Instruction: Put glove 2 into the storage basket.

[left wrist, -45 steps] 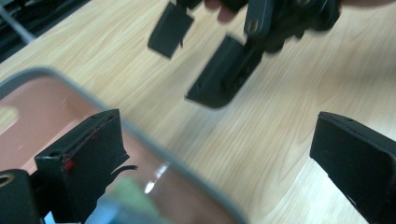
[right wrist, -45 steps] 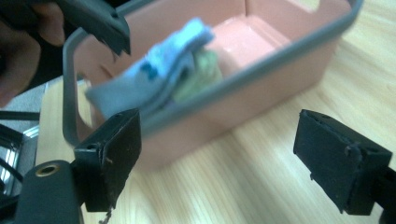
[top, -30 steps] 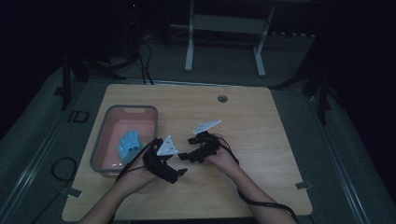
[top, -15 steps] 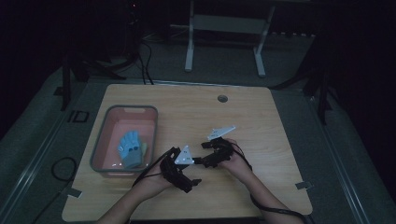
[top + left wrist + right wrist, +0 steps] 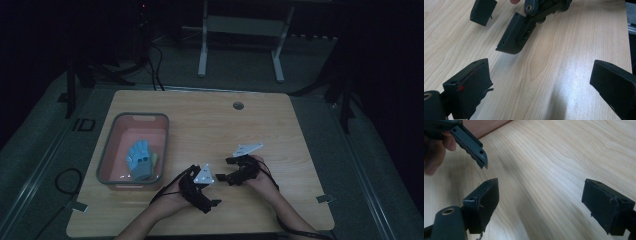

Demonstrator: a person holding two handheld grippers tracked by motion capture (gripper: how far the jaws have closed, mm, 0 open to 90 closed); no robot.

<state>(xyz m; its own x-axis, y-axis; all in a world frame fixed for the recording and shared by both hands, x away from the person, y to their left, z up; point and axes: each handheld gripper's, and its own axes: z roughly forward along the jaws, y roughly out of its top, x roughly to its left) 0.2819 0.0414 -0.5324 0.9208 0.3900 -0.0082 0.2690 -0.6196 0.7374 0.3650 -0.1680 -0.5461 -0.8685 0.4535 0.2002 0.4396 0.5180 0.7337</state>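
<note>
Starting at the left: the pink bin [image 5: 113, 150] sits on the wooden table [image 5: 280, 125], and inside it lies the blue glove [image 5: 139, 160], toward the bin's near right corner, with something pale green tucked just beside it. That glove is the nearest thing to work on, and it's already down in the bin.

Right of the bin, close to its near corner, is my left gripper [image 5: 216, 189]. In its own view my jaws stand wide apart over bare wood, nothing between them. One fingertip pad [image 5: 469, 87] shows a ragged edge.

Further right of the bin is my right gripper [image 5: 221, 169], nose to nose with the left one. Jaws spread wide too, holding nothing, only wood grain under them.

My read: the drop into the bin looks finished, and I'm in the pull-back step. If more is wanted, the next move calls for swinging the left gripper back over the bin's rim.

Against half a second ago: both grippers have drawn nearer to me and away from the bin. The glove hasn't budged.
</note>
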